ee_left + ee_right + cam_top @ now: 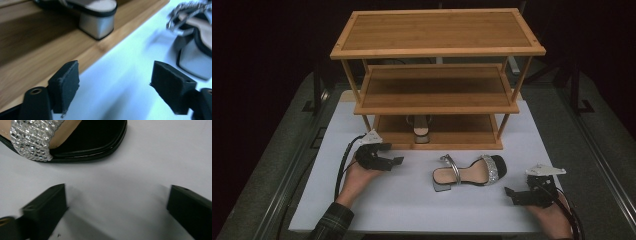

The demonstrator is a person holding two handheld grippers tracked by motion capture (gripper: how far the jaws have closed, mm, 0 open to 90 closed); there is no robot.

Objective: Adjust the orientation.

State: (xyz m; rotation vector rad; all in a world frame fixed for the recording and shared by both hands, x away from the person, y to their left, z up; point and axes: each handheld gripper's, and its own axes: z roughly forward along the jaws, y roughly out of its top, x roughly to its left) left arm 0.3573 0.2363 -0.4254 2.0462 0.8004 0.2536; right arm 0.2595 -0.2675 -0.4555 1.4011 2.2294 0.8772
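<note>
One black block-heeled sandal with a rhinestone strap (469, 173) lying on its sole on the white tabletop (402, 200), untouched, heel ahead and to the right of the spread, empty left gripper (395, 162), toe just beyond the spread, empty right gripper (511, 195). Matching second sandal (421, 131) already standing on the bottom bamboo shelf of the three-tier rack (462, 137), so apparently half done, one shoe left to shelve. Shelved sandal's front hidden under the middle shelf and cut off in the left gripper view, with the loose sandal blurred there.

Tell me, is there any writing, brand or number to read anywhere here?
None: no readable text on the three-tier bamboo shoe rack, the black block-heel sandal with rhinestone strap on the white table, or the matching sandal on the bottom shelf.
</note>
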